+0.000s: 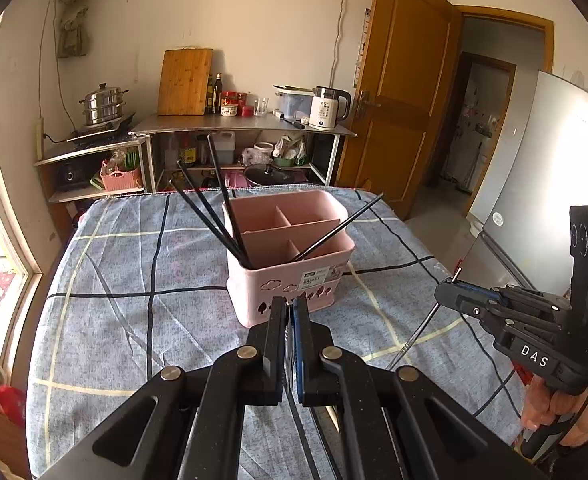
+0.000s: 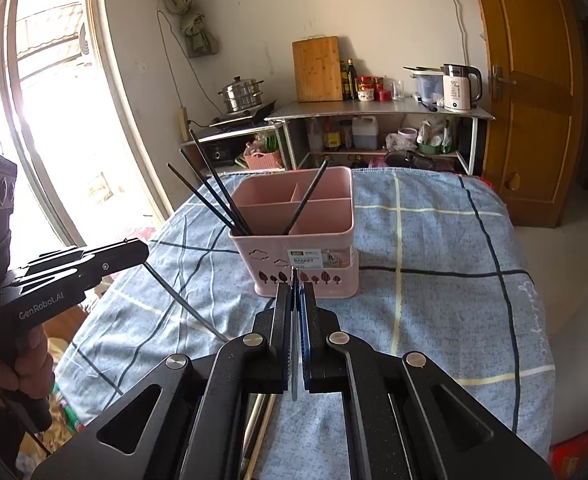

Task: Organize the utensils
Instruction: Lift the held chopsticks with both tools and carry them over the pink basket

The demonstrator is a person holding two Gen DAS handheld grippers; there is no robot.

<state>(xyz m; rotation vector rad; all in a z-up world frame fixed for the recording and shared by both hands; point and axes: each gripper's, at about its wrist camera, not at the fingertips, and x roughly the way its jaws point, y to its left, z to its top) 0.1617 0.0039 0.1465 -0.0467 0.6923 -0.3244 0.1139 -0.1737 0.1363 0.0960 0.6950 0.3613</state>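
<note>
A pink divided utensil basket point(image 1: 294, 276) point(image 2: 306, 264) stands on the blue checked cloth, holding several black chopsticks point(image 1: 209, 208) point(image 2: 213, 196). My left gripper point(image 1: 291, 308) is shut on a thin dark chopstick point(image 2: 181, 300), which hangs down from its tip point(image 2: 141, 252) in the right wrist view. My right gripper point(image 2: 296, 292) is shut on a thin silver utensil point(image 2: 294, 344), which hangs below its tip point(image 1: 446, 288) as a metal rod point(image 1: 414, 336) in the left wrist view. Both grippers are in front of the basket.
More utensil handles point(image 2: 257, 432) lie on the cloth under my right gripper. The table point(image 1: 113, 280) point(image 2: 454, 280) has edges left and right. Behind stand a metal shelf point(image 1: 245, 124) with kettle point(image 1: 328, 108), cutting board and steamer pot. A wooden door point(image 1: 402, 92) is open at right.
</note>
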